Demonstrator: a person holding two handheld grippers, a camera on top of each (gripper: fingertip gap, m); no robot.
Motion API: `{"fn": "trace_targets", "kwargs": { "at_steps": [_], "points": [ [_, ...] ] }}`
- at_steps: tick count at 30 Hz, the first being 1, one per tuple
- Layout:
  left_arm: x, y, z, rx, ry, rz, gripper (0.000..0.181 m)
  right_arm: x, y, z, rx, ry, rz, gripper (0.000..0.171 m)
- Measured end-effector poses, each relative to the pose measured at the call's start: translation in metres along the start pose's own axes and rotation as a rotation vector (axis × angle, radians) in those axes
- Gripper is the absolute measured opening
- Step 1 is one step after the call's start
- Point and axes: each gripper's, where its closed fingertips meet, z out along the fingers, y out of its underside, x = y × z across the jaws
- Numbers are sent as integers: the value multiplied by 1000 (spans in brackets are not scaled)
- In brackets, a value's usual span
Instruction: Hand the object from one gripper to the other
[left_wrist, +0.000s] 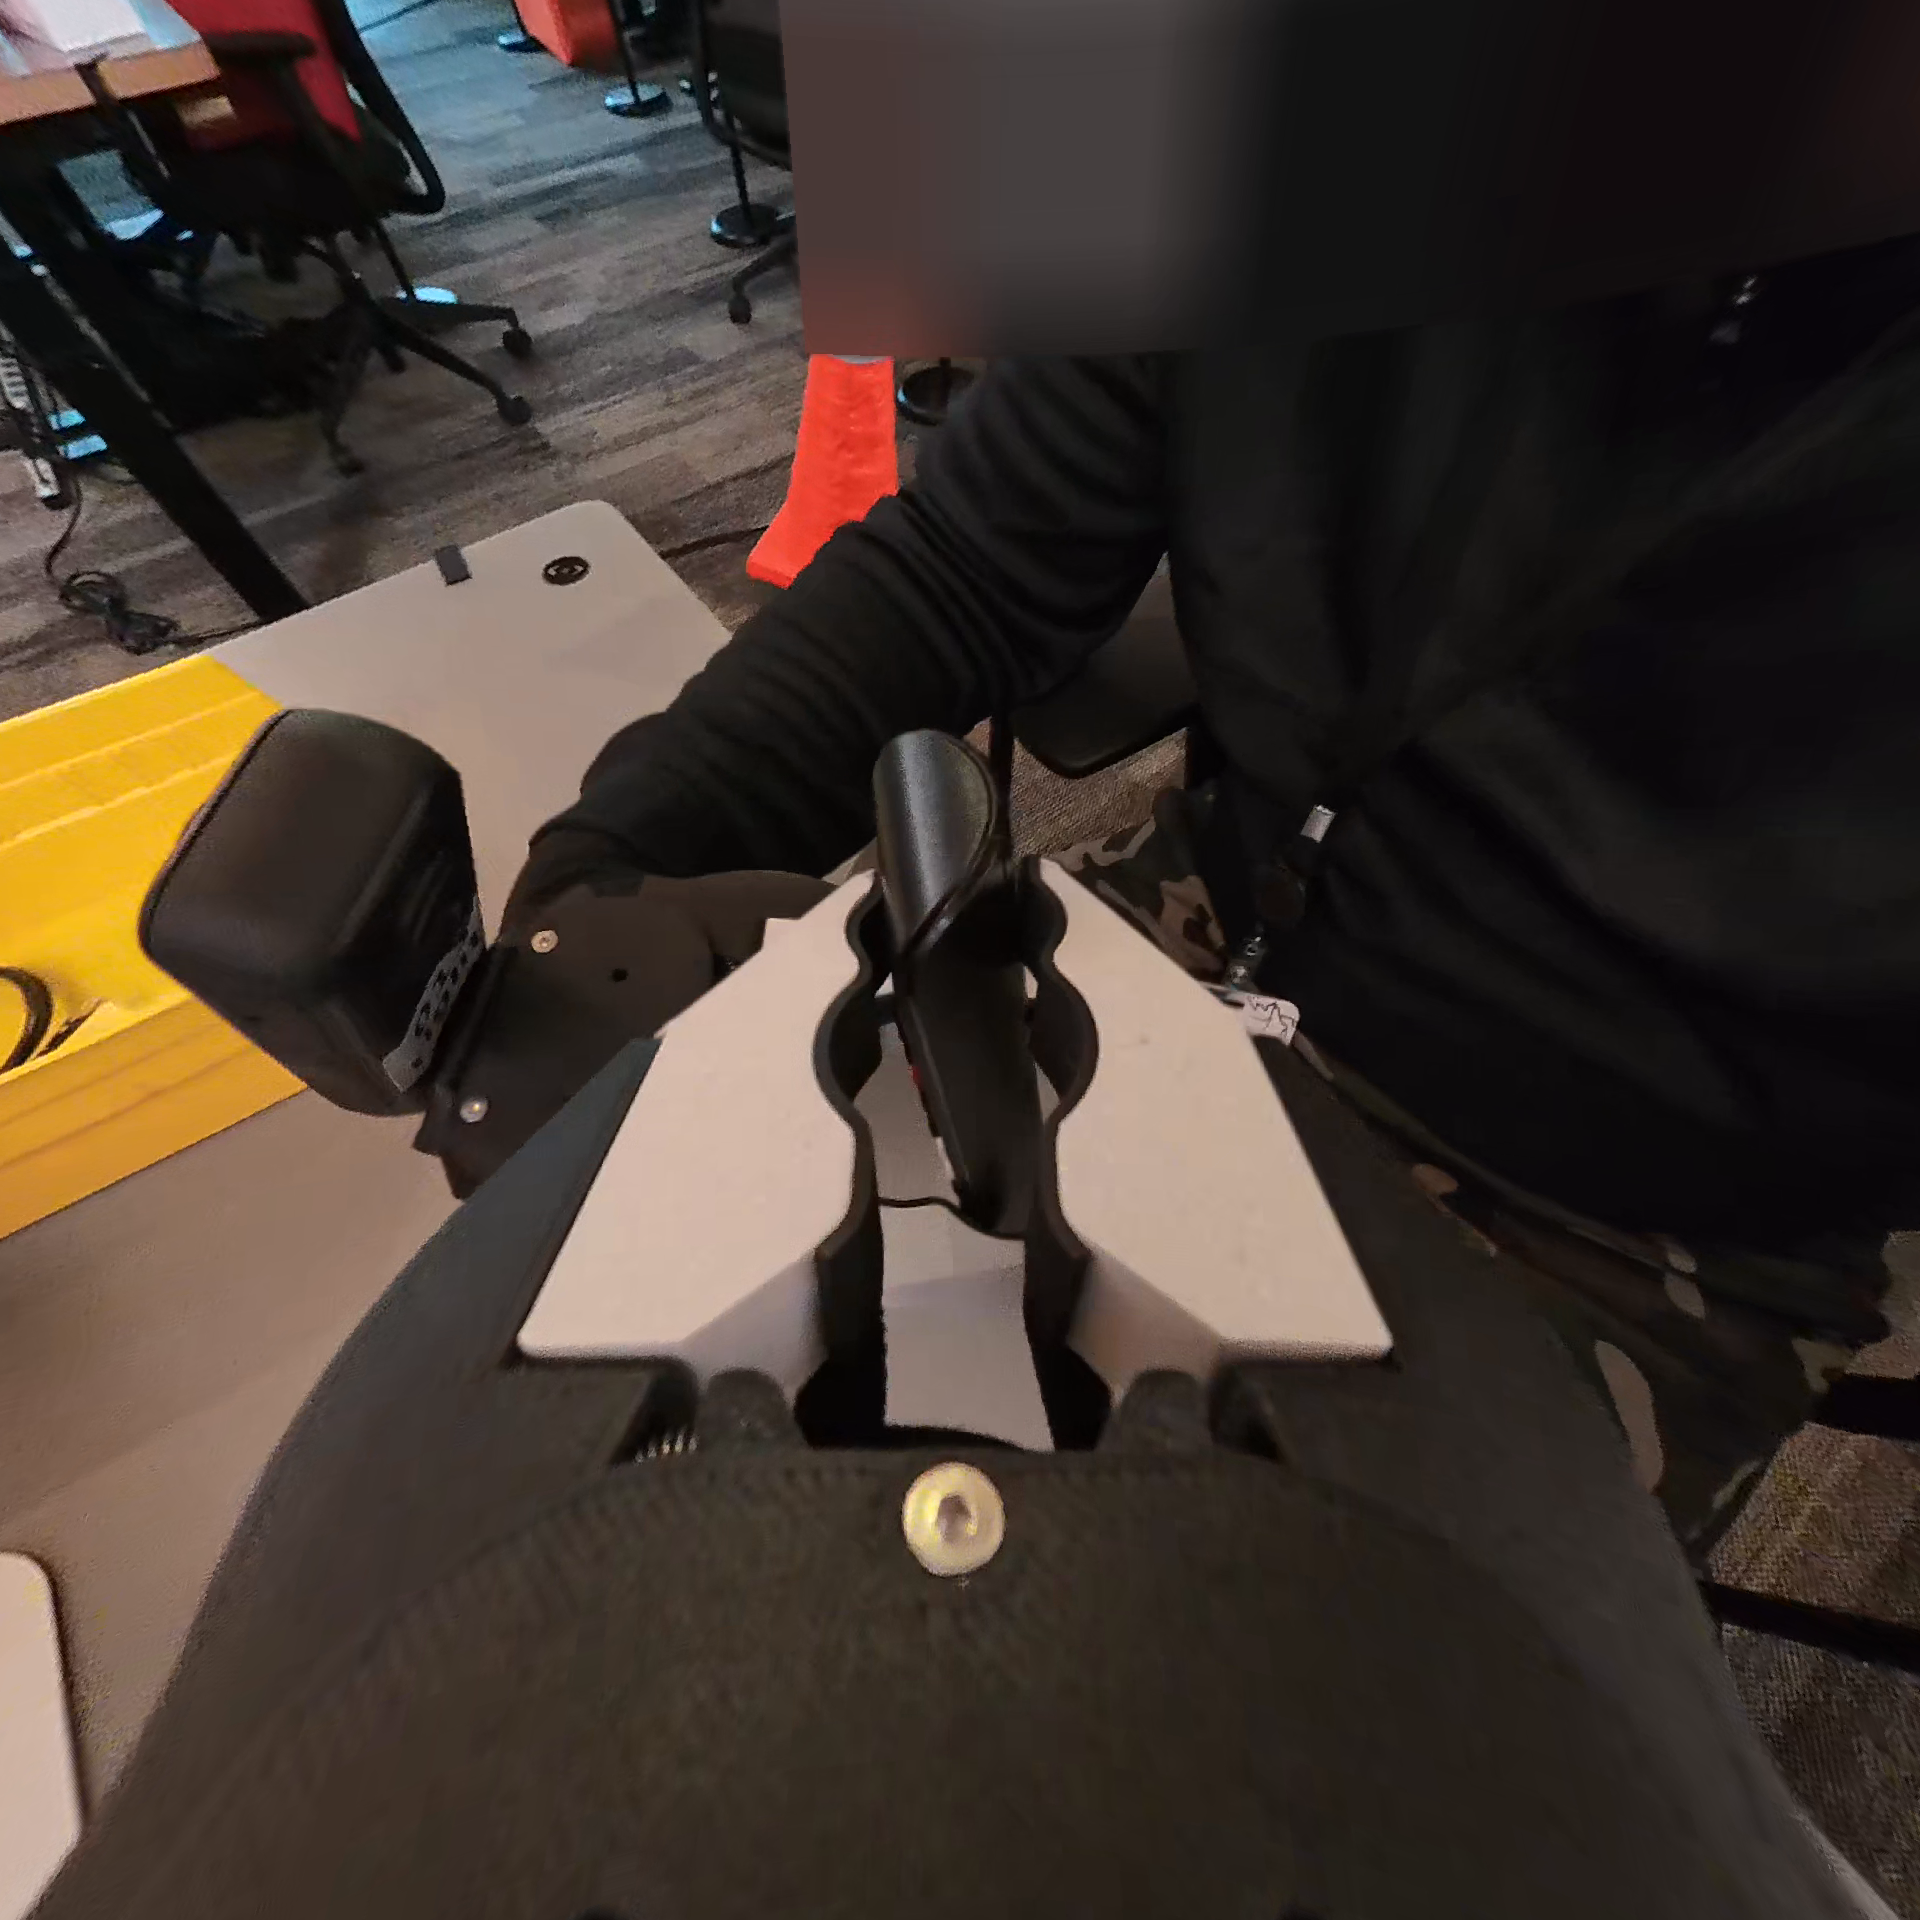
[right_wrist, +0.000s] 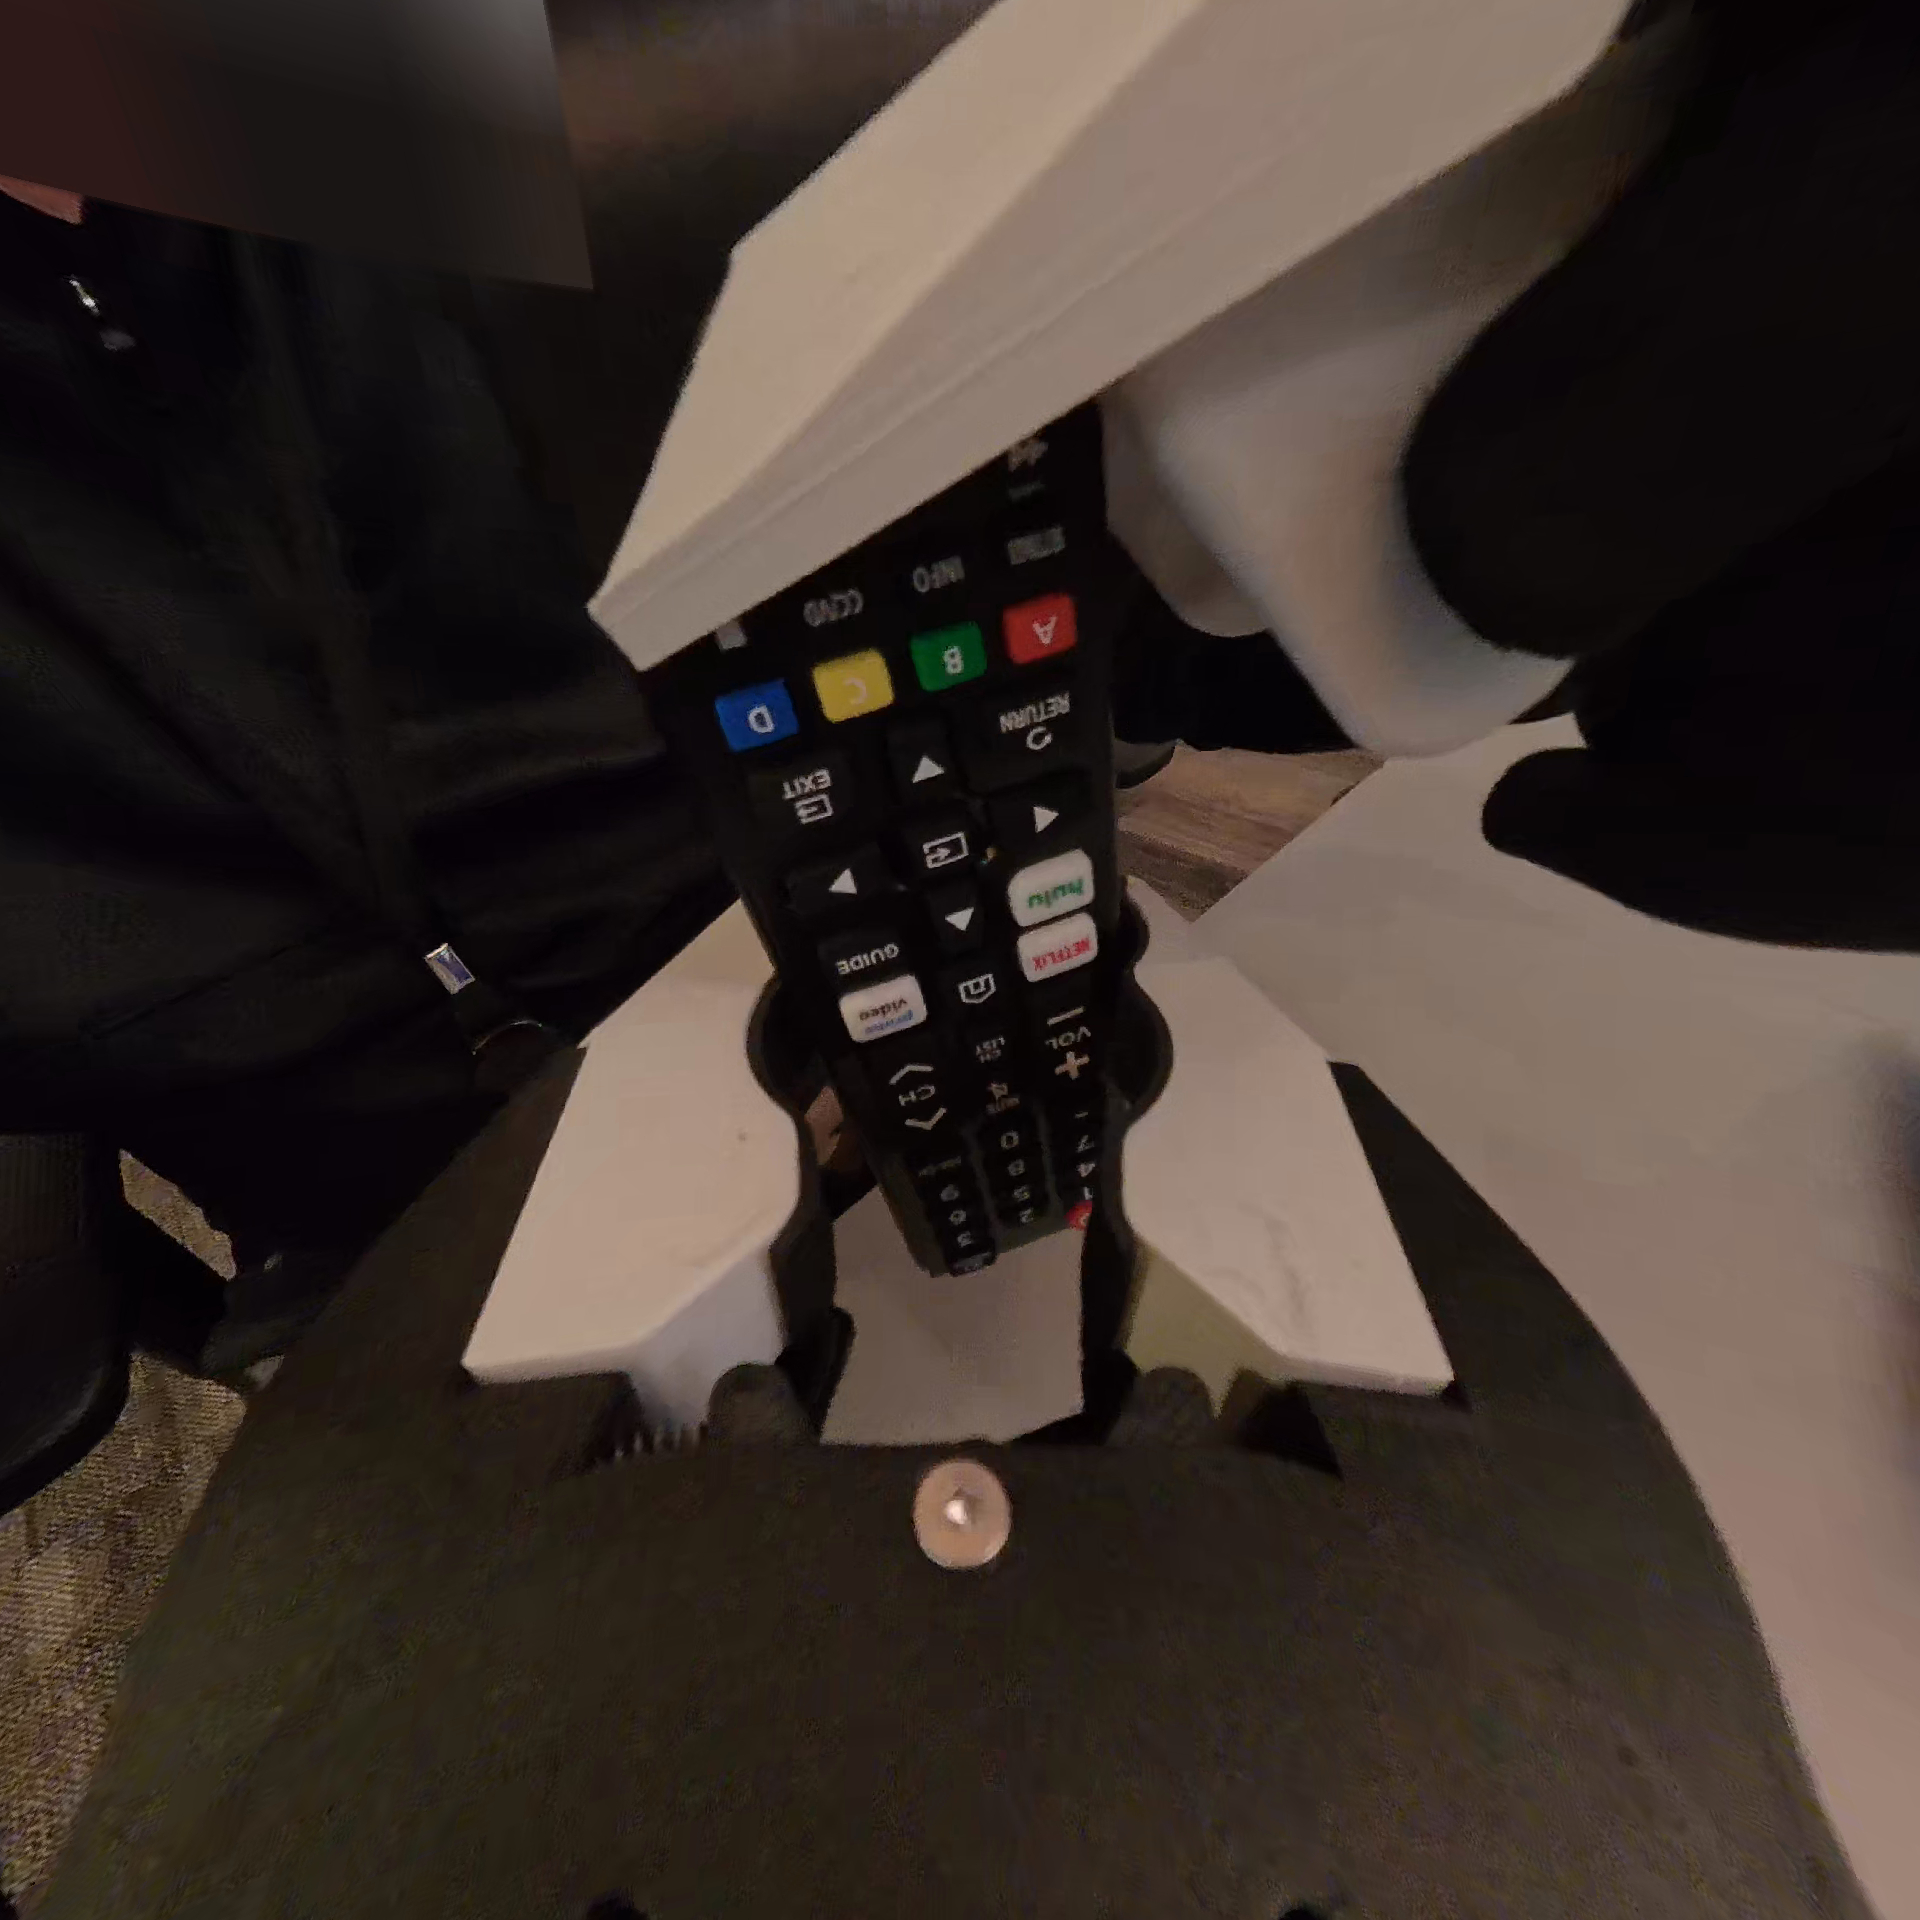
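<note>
- Hold left gripper (left_wrist: 951, 894) shut tight on TV remote (right_wrist: 935, 831).
- Close right gripper (right_wrist: 951, 935) snugly round bottom end; cannot tell if squeezing yet.
- Then open left slowly.

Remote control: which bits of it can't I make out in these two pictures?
- Left wrist view: the remote is turned edge-on, its buttons out of sight.
- Right wrist view: the left gripper's finger covers the remote's far end.
- Either view: whether the left gripper or the right gripper actually clamps it is unclear.
</note>
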Motion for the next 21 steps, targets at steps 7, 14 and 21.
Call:
{"fn": "trace_targets", "kwargs": {
  "at_steps": [7, 14, 21],
  "points": [
    [-2, -1, -3, 52, -9, -14, 22, 6, -2, -3, 35, 76, -16, 51],
    [-28, 11, -10, 31, -159, -20, 27, 28, 5, -24, 42, 260, -6, 51],
    [-74, 29, -28, -14, -442, -57, 59, 58, 9, -62, 45, 529, 3, 51]
  ]
}}
